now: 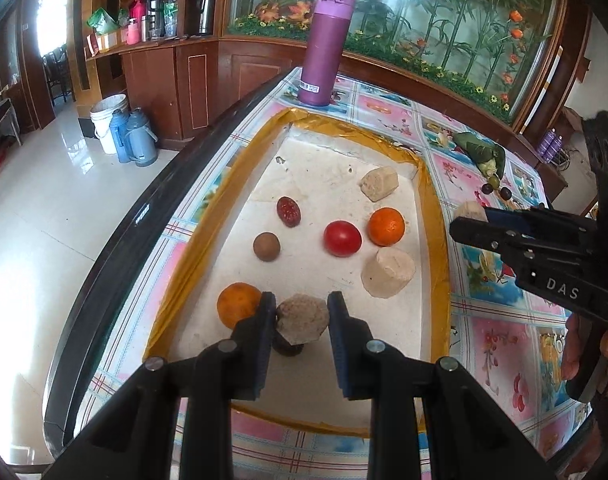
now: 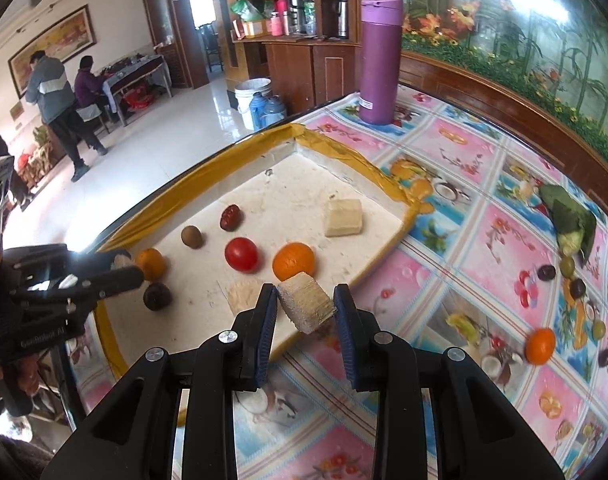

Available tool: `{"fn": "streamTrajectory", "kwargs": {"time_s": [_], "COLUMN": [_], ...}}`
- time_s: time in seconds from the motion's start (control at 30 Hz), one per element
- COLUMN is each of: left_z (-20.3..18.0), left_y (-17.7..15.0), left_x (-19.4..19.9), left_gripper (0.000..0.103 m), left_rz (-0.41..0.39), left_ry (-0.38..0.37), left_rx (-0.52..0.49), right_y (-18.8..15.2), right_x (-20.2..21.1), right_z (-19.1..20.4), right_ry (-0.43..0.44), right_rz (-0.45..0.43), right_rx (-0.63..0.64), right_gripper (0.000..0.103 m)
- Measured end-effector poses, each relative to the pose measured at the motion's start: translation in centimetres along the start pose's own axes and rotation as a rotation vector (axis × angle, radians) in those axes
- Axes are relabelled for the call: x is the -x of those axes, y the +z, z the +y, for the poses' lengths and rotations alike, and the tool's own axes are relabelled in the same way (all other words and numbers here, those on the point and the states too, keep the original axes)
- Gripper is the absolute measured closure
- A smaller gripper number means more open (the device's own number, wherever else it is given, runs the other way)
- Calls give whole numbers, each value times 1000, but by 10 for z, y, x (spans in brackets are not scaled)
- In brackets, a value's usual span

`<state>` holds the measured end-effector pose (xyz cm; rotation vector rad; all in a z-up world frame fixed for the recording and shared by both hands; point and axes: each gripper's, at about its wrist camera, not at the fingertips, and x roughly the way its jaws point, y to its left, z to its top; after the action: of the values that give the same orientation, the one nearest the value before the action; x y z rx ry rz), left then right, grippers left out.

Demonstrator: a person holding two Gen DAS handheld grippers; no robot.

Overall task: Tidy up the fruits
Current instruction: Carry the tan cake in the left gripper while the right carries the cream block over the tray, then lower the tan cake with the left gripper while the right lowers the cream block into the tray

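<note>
A: Left tongs (image 1: 302,318) are closed on a pale cut chunk (image 1: 302,317), held over the near end of the white tray (image 1: 327,168); a dark round fruit (image 1: 288,348) is seen directly below it.

B: Right tongs (image 2: 306,306) are closed on a second pale chunk (image 2: 307,307), held above the tray's right rim; the tray is set on the patterned worktop (image 2: 475,240).

A: Lying in the tray: two oranges (image 1: 386,226), a tomato (image 1: 342,238), a red date (image 1: 288,211), a brown round fruit (image 1: 266,245), two pale chunks (image 1: 387,273).

B: An orange (image 2: 540,345) and small dark fruits are noted loose on the worktop, well apart from the tray; a purple flask (image 2: 379,60) stands beyond it.
</note>
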<state>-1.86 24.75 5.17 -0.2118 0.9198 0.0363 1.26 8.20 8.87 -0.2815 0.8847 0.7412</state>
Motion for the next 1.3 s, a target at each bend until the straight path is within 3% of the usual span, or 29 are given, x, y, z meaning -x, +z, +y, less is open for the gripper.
{"fn": "streamTrajectory", "kwargs": {"time_s": [0.6,0.93,1.3], "left_z": [-5,-6,-7], "left_y": [10,10,9], "left_x": [-30,-44,-53], "left_gripper": [74,74,74], "left_rz": [42,66,86], "left_ry": [-8,13,30], "left_rx": [-16,-35,-43], "right_y": [57,63,60], "right_x": [-75,-108,-119], "right_z": [8,10,7], "right_ry": [59,107,98], "right_rz": [56,108,136], "right_rx": [81,116,140], "right_gripper": [75,75,75]}}
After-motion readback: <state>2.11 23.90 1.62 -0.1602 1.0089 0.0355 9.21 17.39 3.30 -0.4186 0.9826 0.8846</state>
